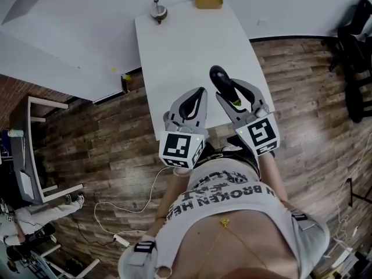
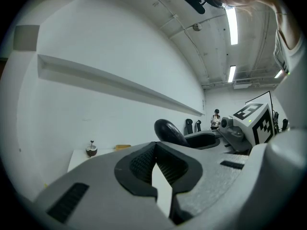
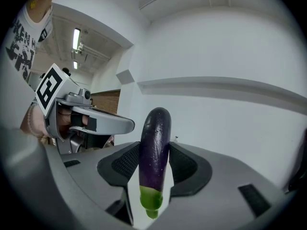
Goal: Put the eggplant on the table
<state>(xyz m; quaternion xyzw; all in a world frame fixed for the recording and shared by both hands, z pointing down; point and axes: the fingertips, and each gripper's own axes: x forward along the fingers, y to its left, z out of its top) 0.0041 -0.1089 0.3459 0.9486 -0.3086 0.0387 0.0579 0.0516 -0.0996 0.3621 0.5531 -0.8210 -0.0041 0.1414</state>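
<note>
Eggplant (image 3: 156,128) is in the right hand-held gripper (image 1: 231,89), jaws clamped on it from both sides. Pads sit on the lower purple part, just above the green stem end. Stem end points back twd the person; most of the purple body sticks out past the tips. In head view it's over the near end of the white bench (image 1: 174,51), prob. not touching it yet. Left hand-held gripper (image 2: 154,150) is just beside, jaws together, nothing btw them.

Handling, my read: skin is glossy & smooth, so likely slippery under the pads. Body looks firm, rounded, slightly curved, prob. light. W/ the grip near the stem end, the long free end can lever & swing, so a hold nearer mid-body would be steadier. Keep the squeeze moderate, since a hard pinch could dent it or squirt it out. Once laid down it may roll, so set it on its side, low, before letting go. Brown cup-like thing (image 1: 158,11) & yellow item (image 1: 208,2) sit at the bench's far end, well apart.
</note>
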